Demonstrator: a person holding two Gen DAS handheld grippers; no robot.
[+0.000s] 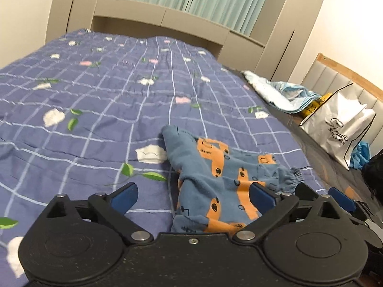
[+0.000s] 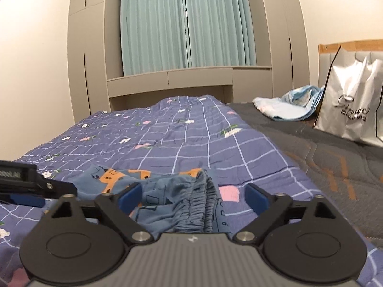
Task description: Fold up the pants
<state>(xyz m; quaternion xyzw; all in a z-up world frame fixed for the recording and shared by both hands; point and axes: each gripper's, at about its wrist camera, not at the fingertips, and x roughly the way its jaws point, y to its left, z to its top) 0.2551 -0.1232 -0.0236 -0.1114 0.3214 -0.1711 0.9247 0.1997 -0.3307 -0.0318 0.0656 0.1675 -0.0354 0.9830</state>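
The small blue pants printed with orange vehicles (image 1: 215,179) lay bunched on the blue checked floral quilt (image 1: 95,95) covering the bed, near its front edge. The left gripper (image 1: 194,197) hovered over them with its jaws spread wide, the cloth lying between the blue pads (image 1: 124,197) without being pinched. The right gripper (image 2: 191,197) stood just beside, above the gathered elastic waistband (image 2: 208,191), its jaws also wide apart and gripping nothing. At the far side of the bed, well apart from the pants, sat a crumpled light-blue blanket (image 2: 287,107) and a white paper shopping bag (image 2: 352,105).
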